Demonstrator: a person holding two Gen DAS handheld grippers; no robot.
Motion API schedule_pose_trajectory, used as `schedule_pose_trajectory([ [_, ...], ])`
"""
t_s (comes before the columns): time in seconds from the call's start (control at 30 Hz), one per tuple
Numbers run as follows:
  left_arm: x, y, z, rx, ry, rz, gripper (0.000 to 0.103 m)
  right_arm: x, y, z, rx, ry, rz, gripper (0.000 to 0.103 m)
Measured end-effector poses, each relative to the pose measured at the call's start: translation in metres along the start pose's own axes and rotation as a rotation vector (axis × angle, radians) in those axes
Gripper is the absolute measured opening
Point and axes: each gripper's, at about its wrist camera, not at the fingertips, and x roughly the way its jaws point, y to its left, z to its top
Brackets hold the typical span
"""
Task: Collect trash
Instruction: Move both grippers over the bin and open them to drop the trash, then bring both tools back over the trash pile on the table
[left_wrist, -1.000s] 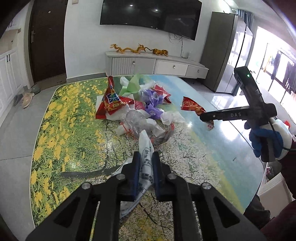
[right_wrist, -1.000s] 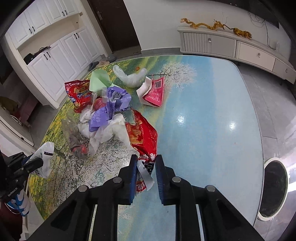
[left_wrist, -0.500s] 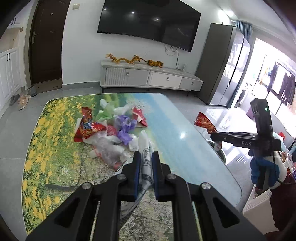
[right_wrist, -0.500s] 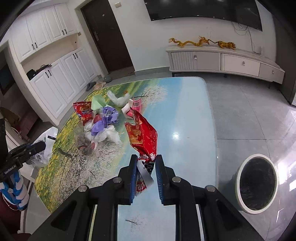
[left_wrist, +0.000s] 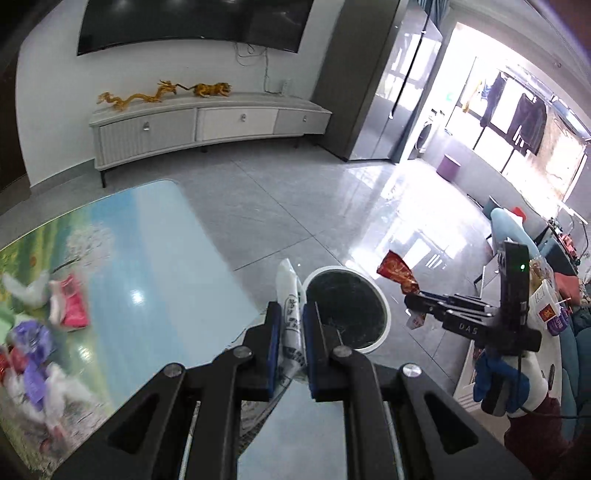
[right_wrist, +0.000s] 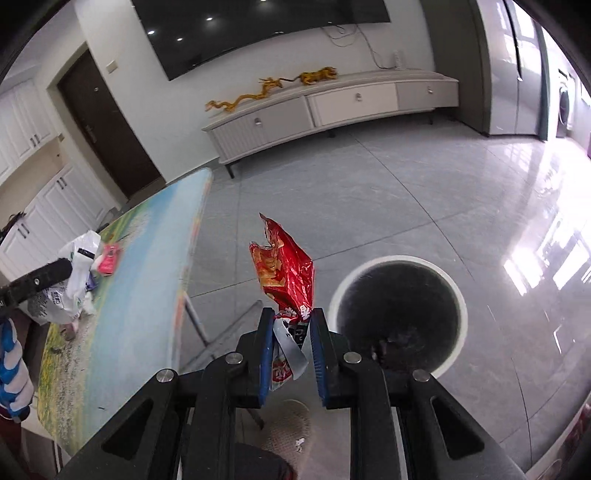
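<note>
My left gripper (left_wrist: 291, 321) is shut on a white printed plastic bag (left_wrist: 290, 295) that hangs past the table's edge, just left of the round white-rimmed trash bin (left_wrist: 347, 308) on the floor. My right gripper (right_wrist: 291, 328) is shut on a crinkled red snack wrapper (right_wrist: 284, 273), held in the air over the floor, left of the bin (right_wrist: 397, 314). In the left wrist view the right gripper (left_wrist: 413, 301) holds the red wrapper (left_wrist: 397, 271) to the right of the bin. In the right wrist view the left gripper's fingers (right_wrist: 37, 282) and white bag (right_wrist: 75, 273) show at the left.
The picture-printed table (left_wrist: 155, 266) carries more trash at its left: a pink packet (left_wrist: 72, 304), purple wrapper (left_wrist: 29, 347) and white bags. A long white cabinet (left_wrist: 207, 125) stands by the far wall. A slippered foot (right_wrist: 284, 432) is below my right gripper.
Both grippers have swung right, away from the trash pile and off the table, each carrying its piece; the bin on the floor has come close beneath them.
</note>
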Motion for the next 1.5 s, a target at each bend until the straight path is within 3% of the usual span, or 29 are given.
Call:
schedule_pose_trajectory([
  [0.27,0.152,-0.067,0.039,0.028,0.141,-0.076,0.013,0.05,-0.091,0.001,0.136,0.086,-0.076,0.018],
  [0.43,0.212,-0.093,0.053,-0.007,0.184,-0.125,0.015,0.073,-0.12,0.003,0.182,0.129,-0.099,0.021],
  [0.47,0.221,-0.097,0.055,-0.014,0.194,-0.139,0.021,0.076,-0.125,0.004,0.192,0.133,-0.111,0.021],
  [0.53,0.228,-0.106,0.059,-0.013,0.185,-0.146,0.044,0.08,-0.134,0.005,0.2,0.14,-0.129,0.023],
  [0.57,0.229,-0.109,0.061,-0.012,0.172,-0.143,0.058,0.081,-0.138,0.006,0.209,0.142,-0.139,0.03],
  [0.6,0.229,-0.111,0.063,-0.013,0.162,-0.147,0.06,0.08,-0.141,0.004,0.217,0.141,-0.152,0.039],
  [0.67,0.228,-0.112,0.067,-0.015,0.16,-0.158,0.06,0.078,-0.145,0.005,0.225,0.136,-0.17,0.043],
  [0.87,0.197,-0.106,0.07,0.002,0.109,-0.154,0.06,0.056,-0.139,0.009,0.227,0.106,-0.191,0.045],
  [1.03,0.143,-0.101,0.062,0.013,0.038,-0.135,0.06,0.03,-0.114,0.017,0.21,0.058,-0.176,0.045],
  [1.27,0.052,-0.086,0.034,0.05,-0.074,-0.076,0.06,-0.019,-0.04,0.025,0.14,-0.038,-0.124,0.045],
  [1.5,-0.042,-0.038,-0.004,0.023,-0.196,0.009,0.06,-0.058,0.047,0.021,0.041,-0.117,-0.07,0.046],
])
